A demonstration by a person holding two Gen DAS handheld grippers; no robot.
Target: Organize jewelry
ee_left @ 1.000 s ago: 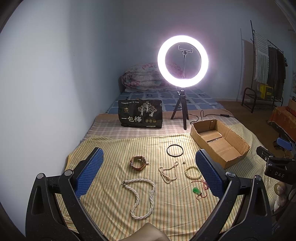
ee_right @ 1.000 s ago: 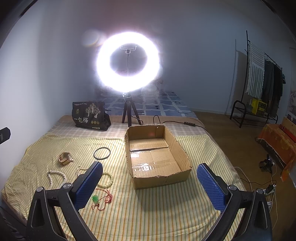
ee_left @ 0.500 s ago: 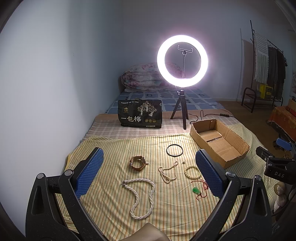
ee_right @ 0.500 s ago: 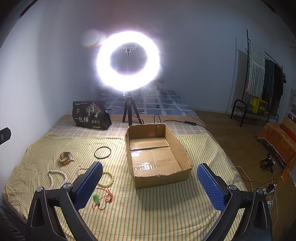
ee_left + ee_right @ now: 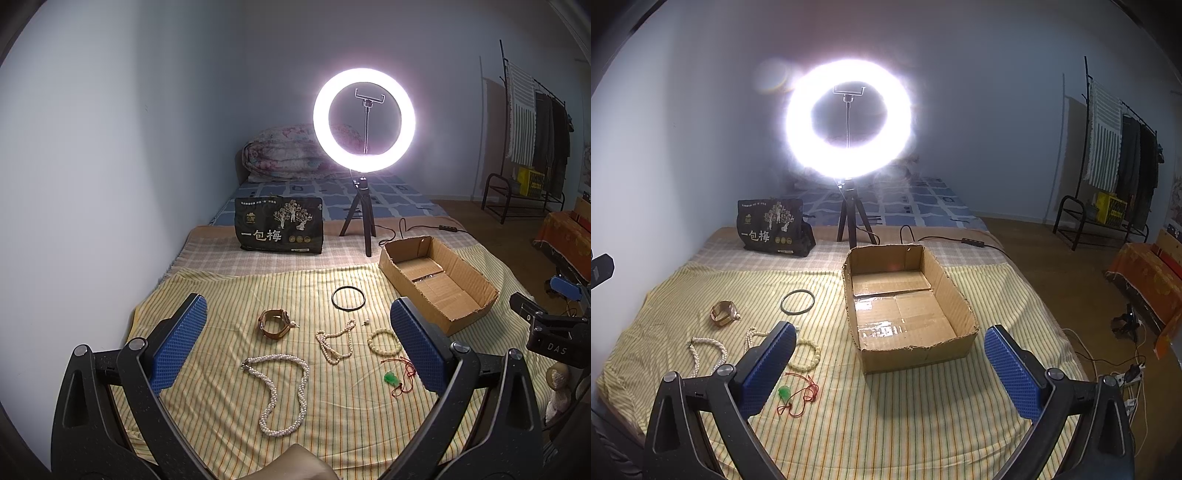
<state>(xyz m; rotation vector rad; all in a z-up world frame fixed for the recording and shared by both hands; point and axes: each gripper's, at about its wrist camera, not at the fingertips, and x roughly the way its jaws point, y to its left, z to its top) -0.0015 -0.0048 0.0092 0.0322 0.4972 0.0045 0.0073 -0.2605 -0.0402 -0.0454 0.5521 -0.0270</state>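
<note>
Both claws spread, empty. Left claw (image 5: 297, 345) should drop over pearl necklace (image 5: 282, 393), pinch a bunched section, carry to cardboard box (image 5: 964, 306).

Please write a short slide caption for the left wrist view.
Open left tool above six jewelry pieces on striped cloth, empty cardboard box at right.
</note>
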